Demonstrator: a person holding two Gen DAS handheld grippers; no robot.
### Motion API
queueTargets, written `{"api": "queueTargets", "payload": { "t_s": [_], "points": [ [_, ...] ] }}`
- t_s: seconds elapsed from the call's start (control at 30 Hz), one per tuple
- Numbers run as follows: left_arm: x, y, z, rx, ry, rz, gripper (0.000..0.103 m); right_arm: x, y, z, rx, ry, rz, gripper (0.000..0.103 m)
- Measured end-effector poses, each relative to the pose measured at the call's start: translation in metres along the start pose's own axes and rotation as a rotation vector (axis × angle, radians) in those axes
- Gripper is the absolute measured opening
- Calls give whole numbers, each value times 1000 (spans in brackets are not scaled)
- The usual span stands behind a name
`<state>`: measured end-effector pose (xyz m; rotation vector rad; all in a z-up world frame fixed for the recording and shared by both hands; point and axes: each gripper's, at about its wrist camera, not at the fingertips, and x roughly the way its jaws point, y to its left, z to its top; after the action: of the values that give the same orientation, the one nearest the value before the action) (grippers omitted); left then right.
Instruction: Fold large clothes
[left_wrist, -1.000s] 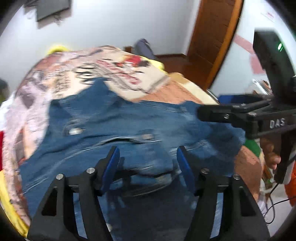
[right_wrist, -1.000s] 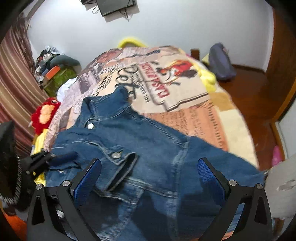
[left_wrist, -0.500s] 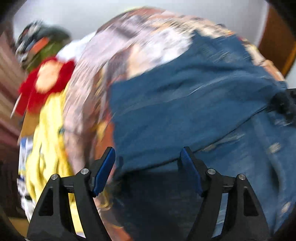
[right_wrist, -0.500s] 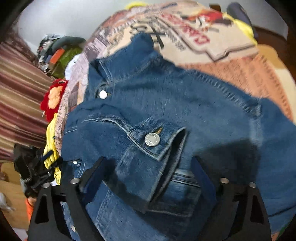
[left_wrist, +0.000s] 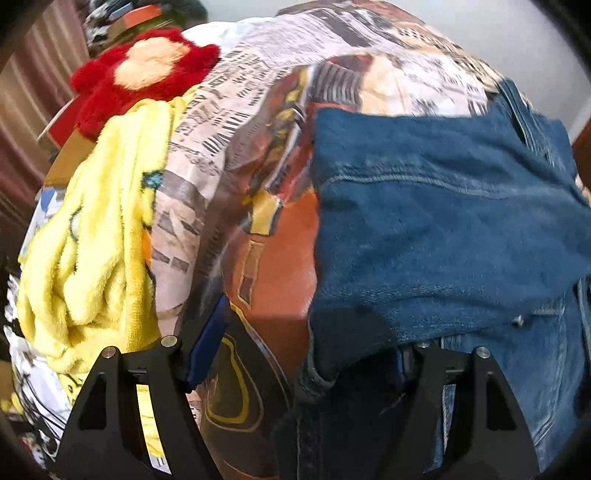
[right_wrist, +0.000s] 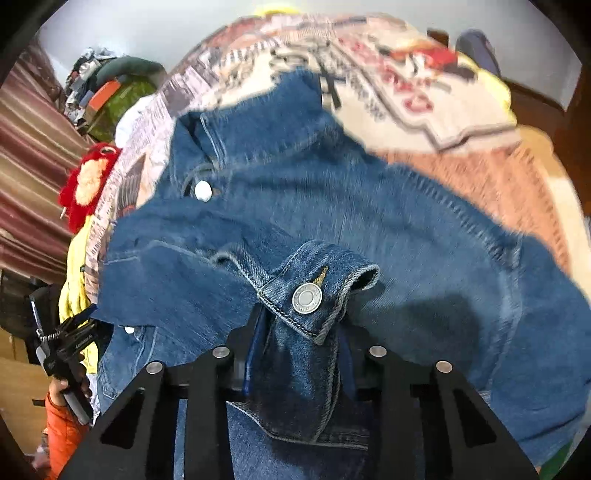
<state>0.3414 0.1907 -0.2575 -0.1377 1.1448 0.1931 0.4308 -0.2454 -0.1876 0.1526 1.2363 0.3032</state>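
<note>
A: Where do we have the denim jacket (right_wrist: 388, 221) lying?

B: It is spread across the bed, on top of the printed bedspread (right_wrist: 424, 107) with newspaper lettering and cartoon figures. One sleeve is folded over the body of the jacket, and its buttoned cuff (right_wrist: 314, 291) sits at the middle of our right wrist view.

A: And our right gripper (right_wrist: 301, 362)?

B: Its fingers are drawn close together, pinching the sleeve just below the cuff. The denim bunches between the blue pads.

A: What about our left gripper (left_wrist: 306, 354)?

B: It is spread wide. Its left blue pad (left_wrist: 207, 343) is bare over the bedspread (left_wrist: 258, 129); the other finger is tucked under the edge of the jacket (left_wrist: 443, 229), so we see only its black frame. Nothing is clamped there. In the right wrist view we also see that left gripper (right_wrist: 70, 343) at the jacket's left edge.

A: What surrounds the bed?

B: A yellow fleece blanket (left_wrist: 92, 240) is heaped at the bed's left edge, with a red plush toy (left_wrist: 144, 74) just beyond it. Striped curtains (right_wrist: 33, 166) hang along the left side, and a pile of clothes (right_wrist: 110, 88) sits in the corner against the pale wall (right_wrist: 147, 26). At the far right we see a dark bag (right_wrist: 476, 48) near the wall and wooden flooring.
</note>
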Motion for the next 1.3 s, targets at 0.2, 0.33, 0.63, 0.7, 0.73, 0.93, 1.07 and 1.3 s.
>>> {"api": "queueTargets", "payload": {
  "t_s": [0.2,0.33,0.63,0.7,0.73,0.93,1.07,1.3],
  "points": [
    [-12,7,0,-8,-29,20,73,-50,2,6,-70,-124,-2,30],
    [-15,6,-8,-10,-25,31,73,-60,-3,-2,-95,-176,-103,23],
    [-17,11,-19,-17,2,20,73,-13,-40,-25,-78,-11,-193,23],
    [-24,8,-22,2,-2,21,73,-7,-40,-31,-91,2,-202,23],
    [-28,6,-23,15,-6,22,73,-7,-40,-34,-97,-7,-204,24],
    [-66,-20,-24,123,-85,27,73,-5,-42,-40,-155,-10,-336,64],
    [-89,-46,-15,180,-149,-2,73,-9,-48,-49,-202,-42,-393,72],
    [-114,-104,12,278,-237,-61,73,-50,-72,-57,-94,-100,-289,72]
  ]
}}
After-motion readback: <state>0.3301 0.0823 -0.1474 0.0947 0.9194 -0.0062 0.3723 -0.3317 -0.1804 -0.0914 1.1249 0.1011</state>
